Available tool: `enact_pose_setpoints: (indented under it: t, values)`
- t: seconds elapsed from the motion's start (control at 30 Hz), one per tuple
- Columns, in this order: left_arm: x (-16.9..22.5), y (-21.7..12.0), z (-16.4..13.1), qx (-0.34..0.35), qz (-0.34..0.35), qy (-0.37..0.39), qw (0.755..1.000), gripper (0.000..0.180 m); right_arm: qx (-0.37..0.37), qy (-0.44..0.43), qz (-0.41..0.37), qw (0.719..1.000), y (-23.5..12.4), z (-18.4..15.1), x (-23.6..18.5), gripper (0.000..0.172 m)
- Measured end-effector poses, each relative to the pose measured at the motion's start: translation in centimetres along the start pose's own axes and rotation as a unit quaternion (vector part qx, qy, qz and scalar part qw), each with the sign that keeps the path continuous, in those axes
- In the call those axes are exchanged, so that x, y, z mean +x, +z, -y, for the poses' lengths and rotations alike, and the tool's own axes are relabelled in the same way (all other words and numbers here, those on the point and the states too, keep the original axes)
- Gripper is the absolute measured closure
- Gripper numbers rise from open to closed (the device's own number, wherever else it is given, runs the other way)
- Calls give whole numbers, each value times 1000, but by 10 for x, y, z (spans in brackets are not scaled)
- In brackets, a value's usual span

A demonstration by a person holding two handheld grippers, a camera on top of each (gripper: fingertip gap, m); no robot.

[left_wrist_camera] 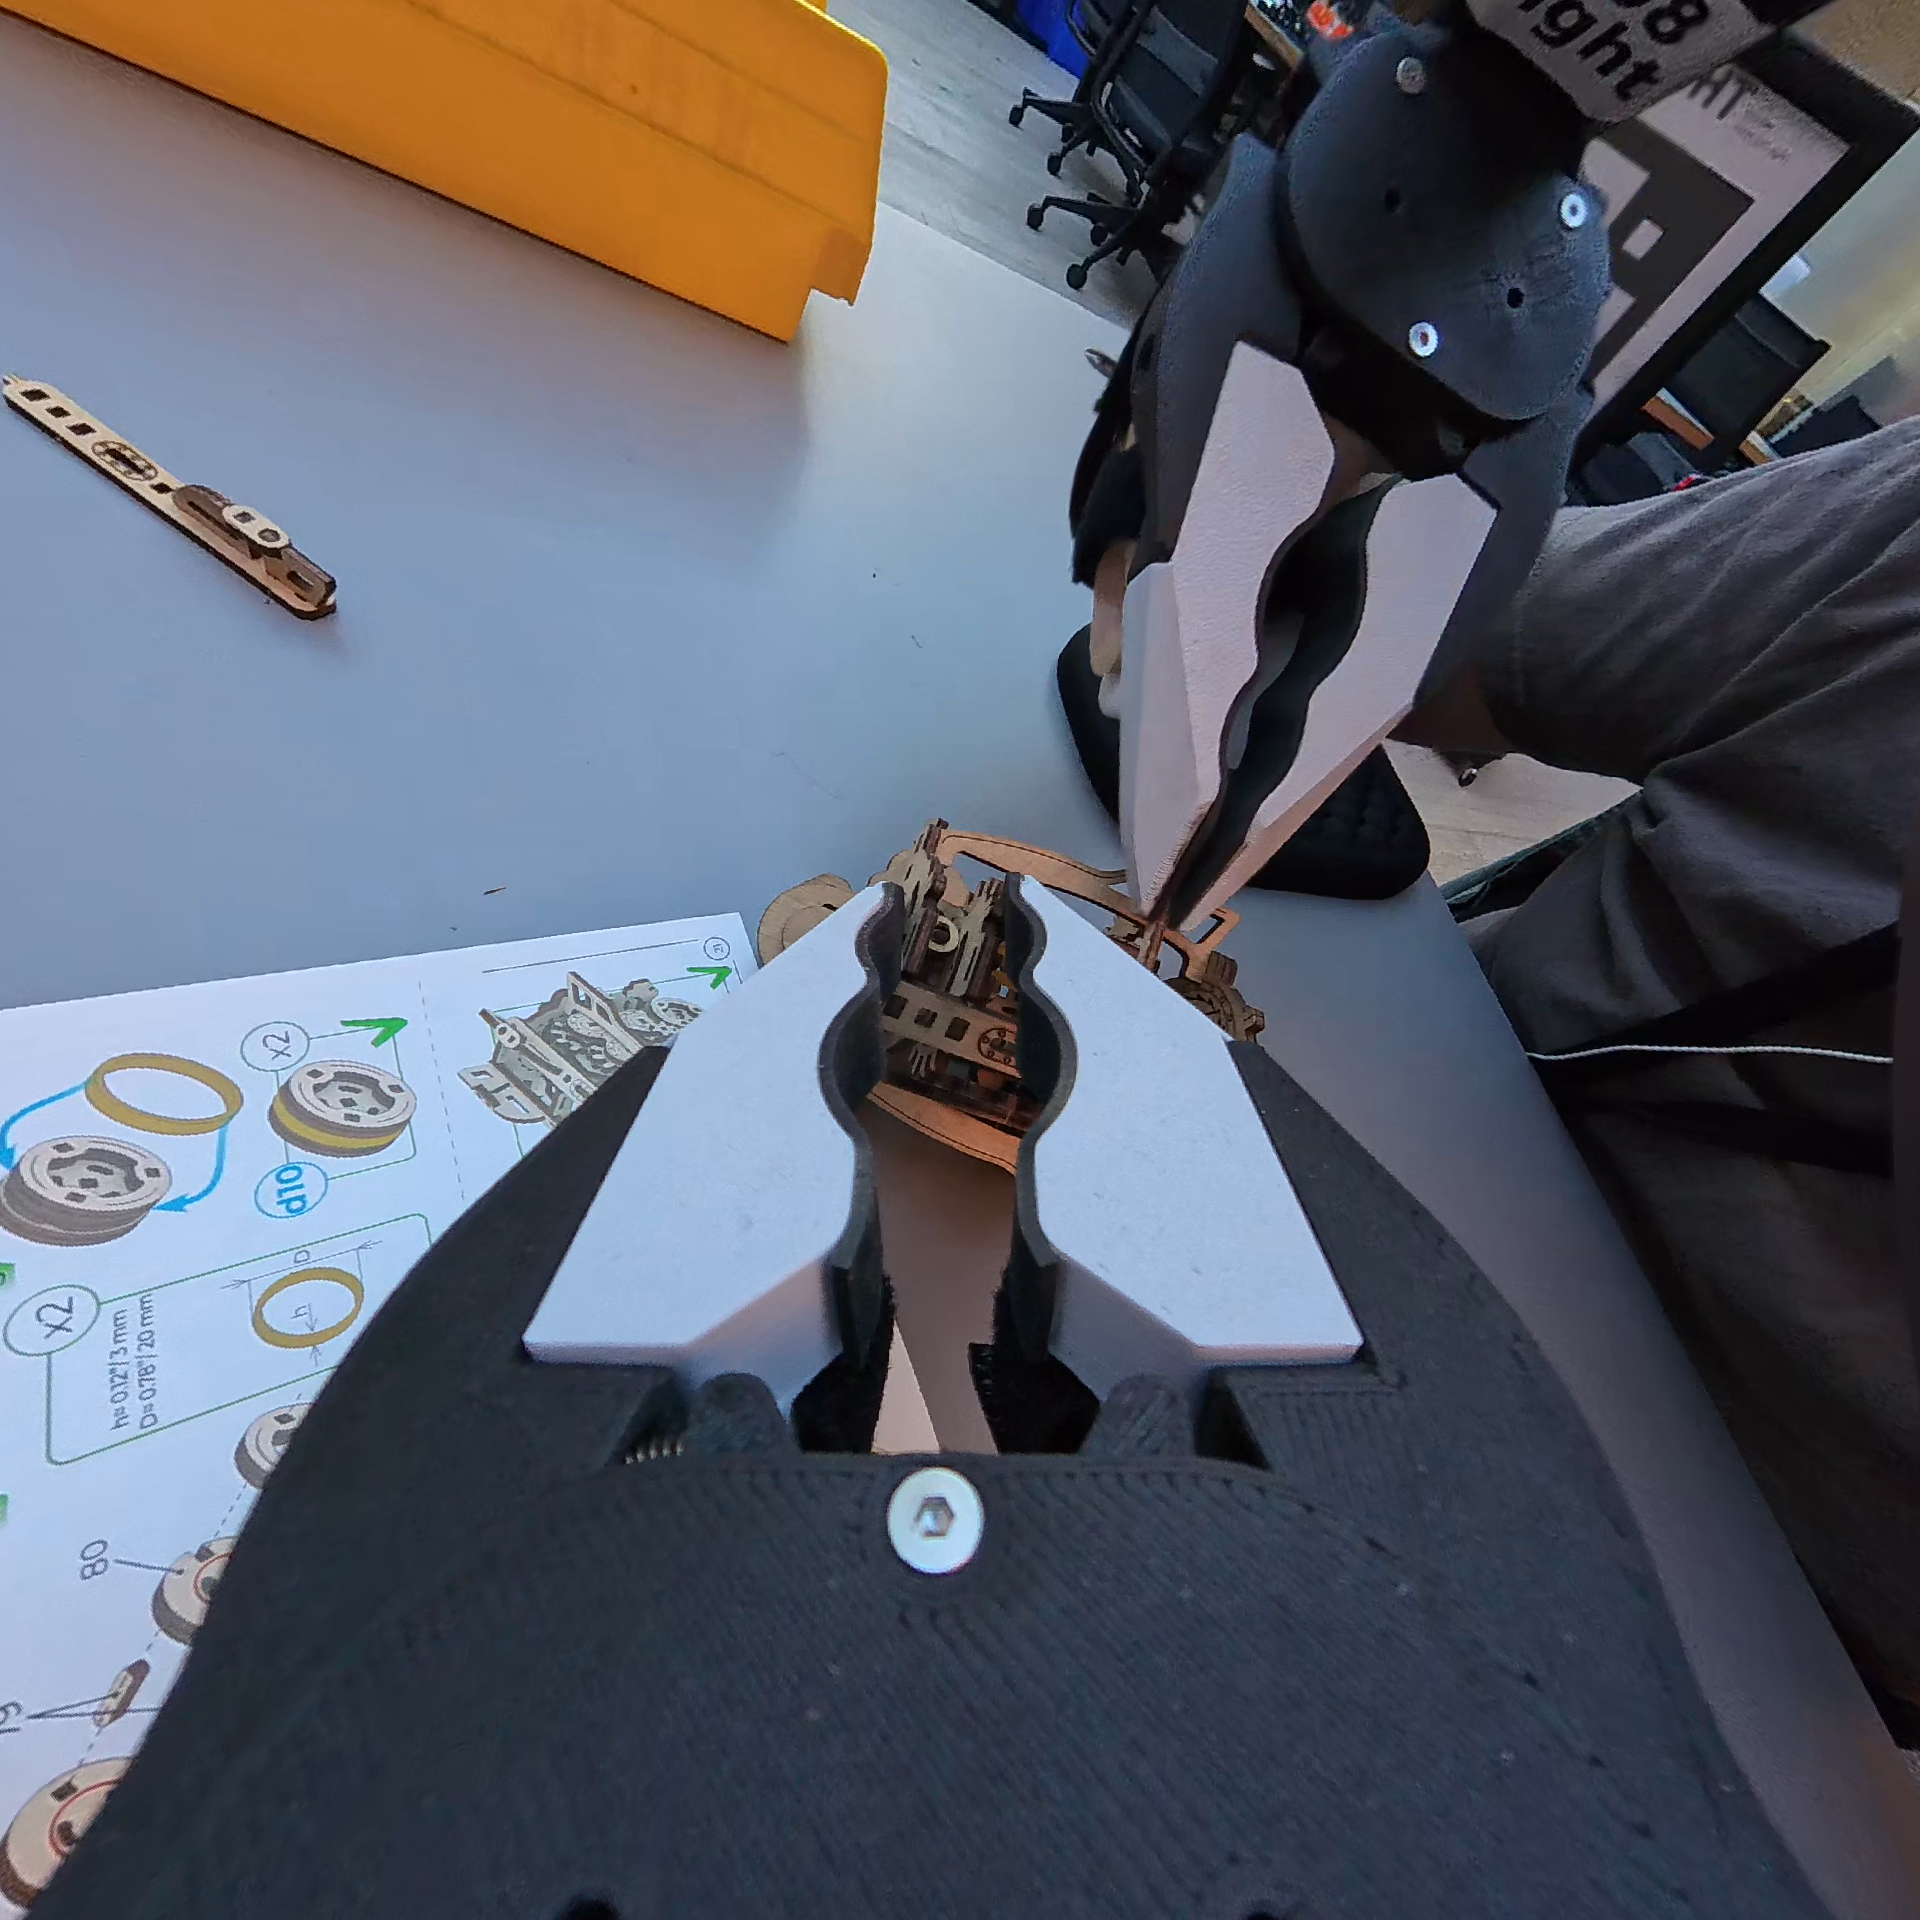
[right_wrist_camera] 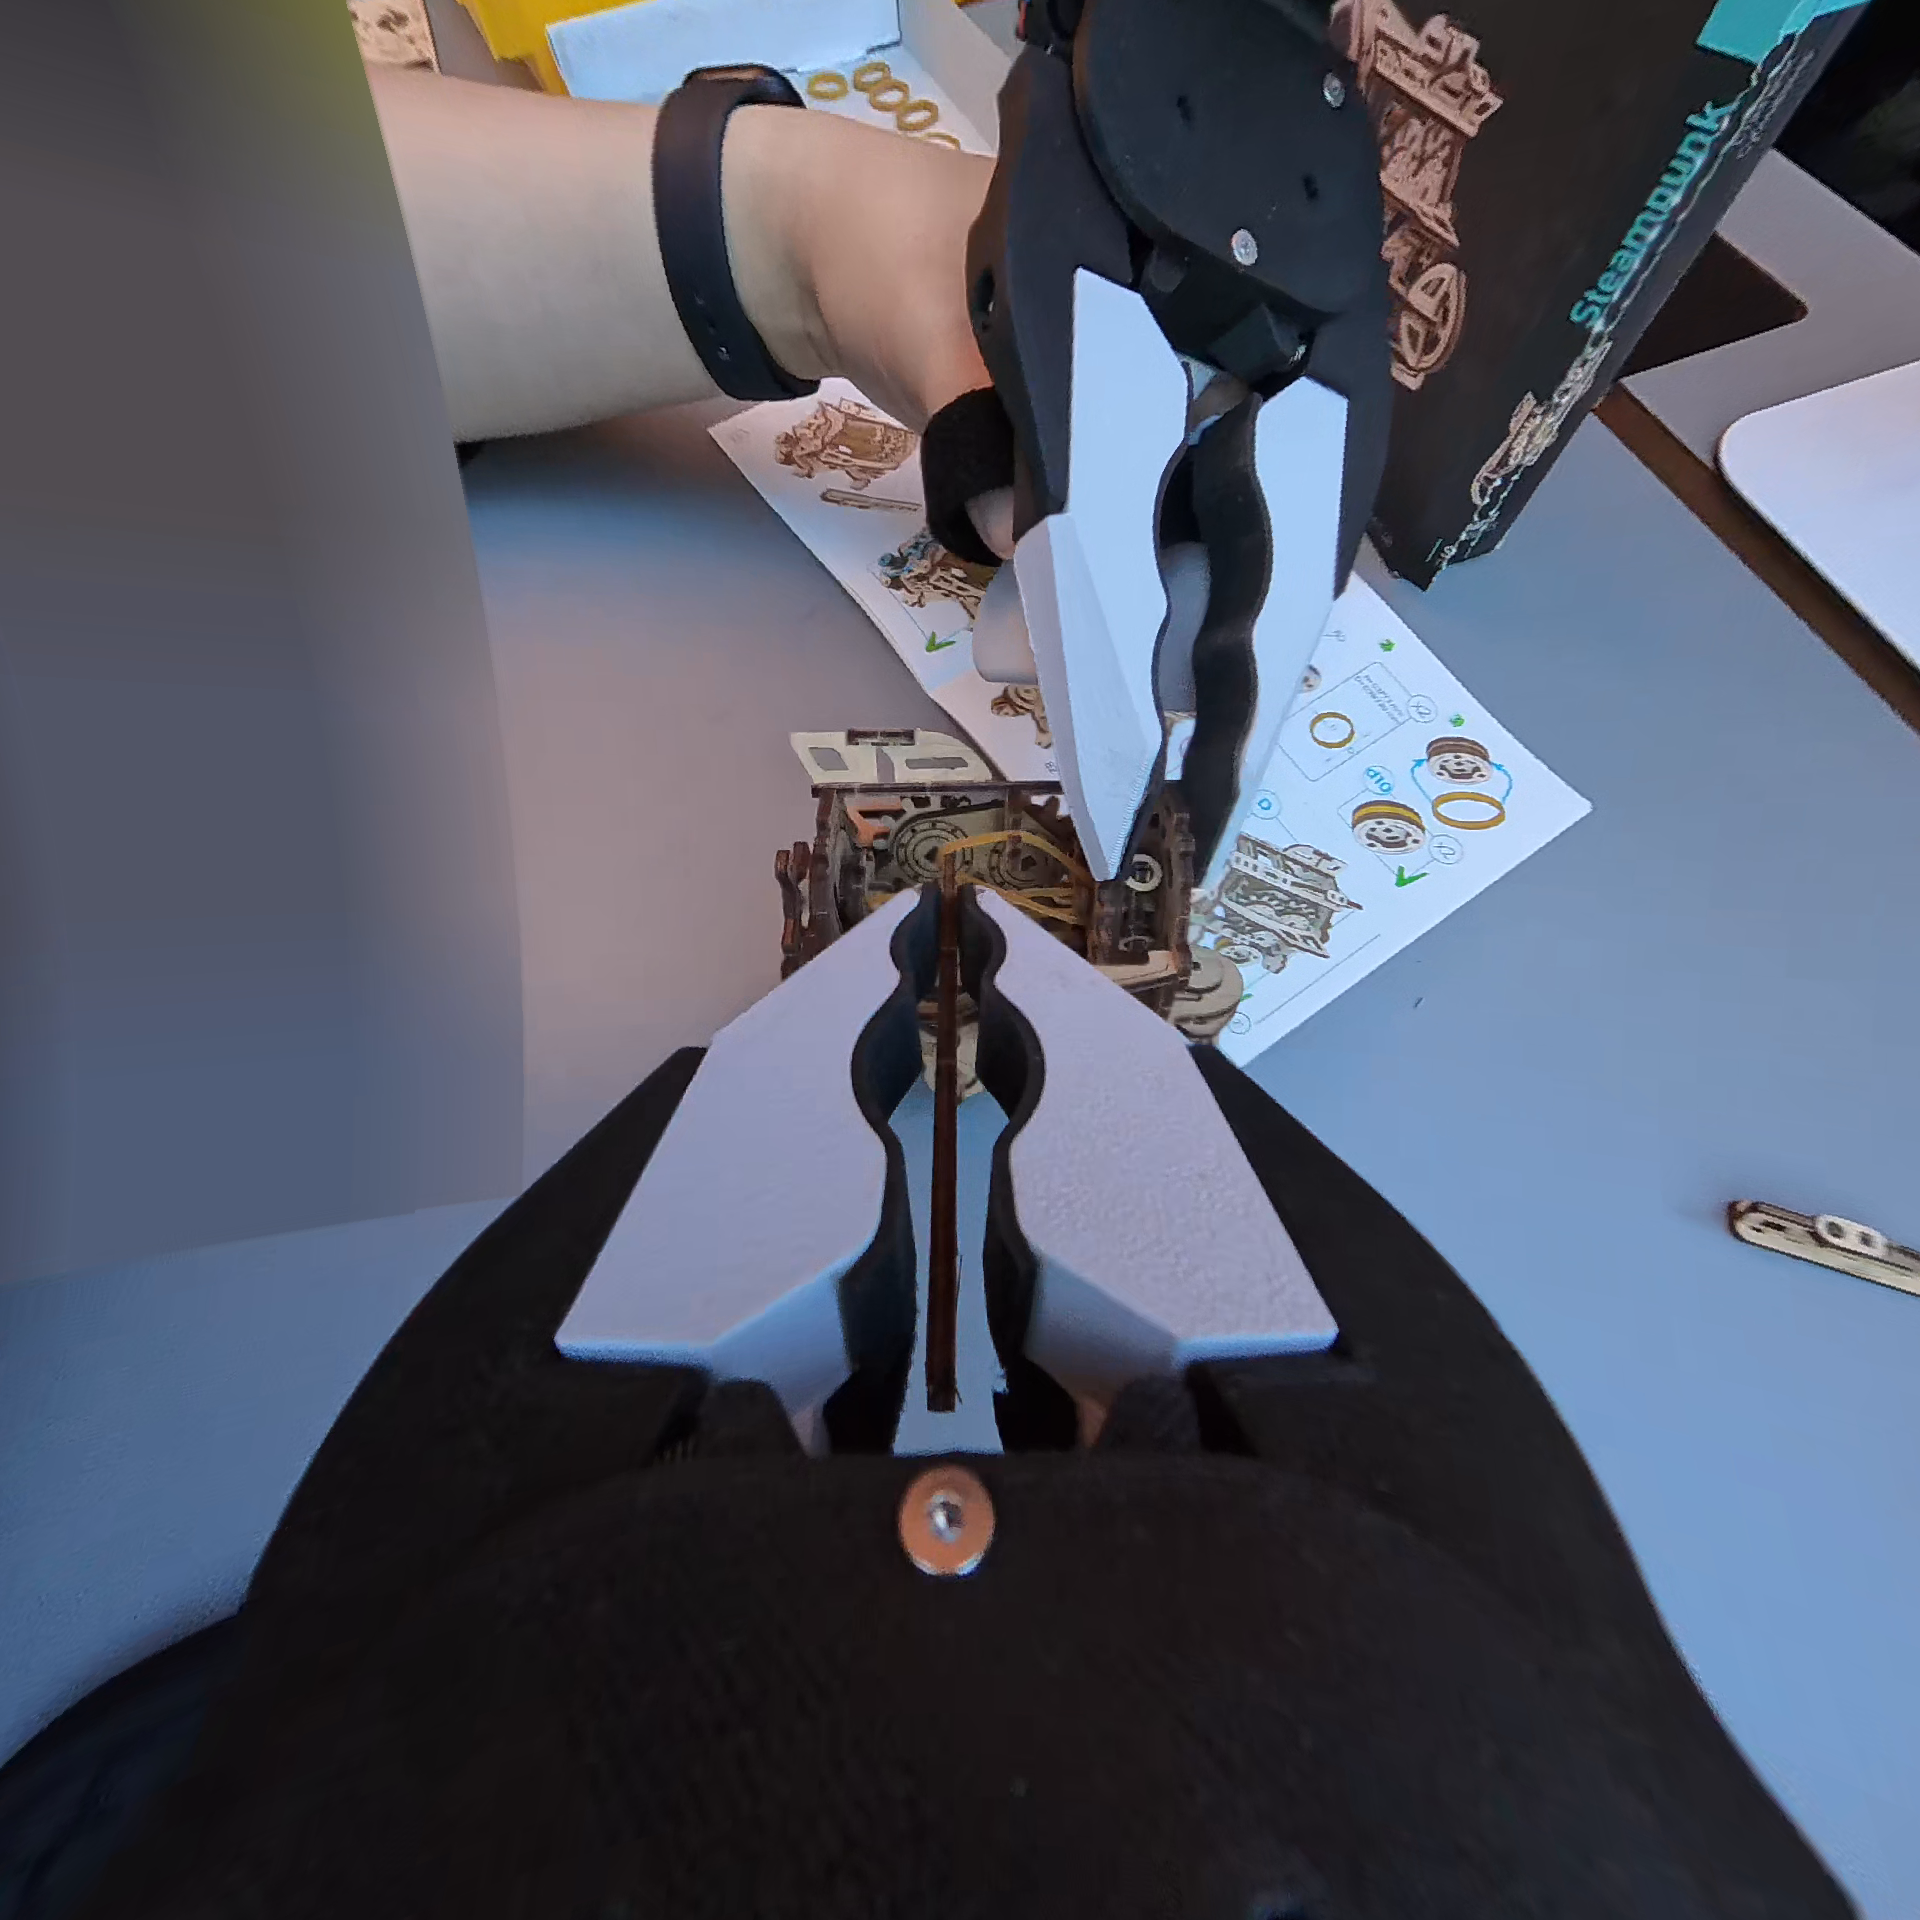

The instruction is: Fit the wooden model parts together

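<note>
Right claw (right_wrist_camera: 943,914) is clamped on a thin wooden panel (right_wrist_camera: 943,1195); left claw (left_wrist_camera: 951,914) grips the wooden model (left_wrist_camera: 956,1023) ahead. Panel tabs should be lined up with slots before pressure is applied.

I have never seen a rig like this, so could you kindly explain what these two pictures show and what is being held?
There is no robot: a person holds two hand-held grippers, each carrying a camera looking along its jaws. One picture is from the left gripper, the other from the right gripper.

On the grey table lie an instruction sheet, a loose wooden strip, a yellow bin and the kit's box.

The left jaws grip the wooden model; the right jaws pinch a thin flat wooden part at the model's edge.
</note>
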State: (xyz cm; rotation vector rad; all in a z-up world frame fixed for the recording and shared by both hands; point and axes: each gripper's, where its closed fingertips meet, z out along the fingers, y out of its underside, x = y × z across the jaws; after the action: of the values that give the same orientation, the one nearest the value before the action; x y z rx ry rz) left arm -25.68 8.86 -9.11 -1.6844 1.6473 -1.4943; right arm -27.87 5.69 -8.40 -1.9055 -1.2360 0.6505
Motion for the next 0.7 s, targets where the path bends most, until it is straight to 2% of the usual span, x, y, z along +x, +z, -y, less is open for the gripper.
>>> enact_pose_setpoints:
  t: [0.03, 0.7]
  values:
    - [0, 0, 0, 0, 0, 0, 1000, 164, 5, 9, 11, 1000, 1, 0, -1, 171]
    - [1, 0, 0, -3, 0, 2, 1000, 164, 113, 91, 119, 982, -13, 8, 1, 172]
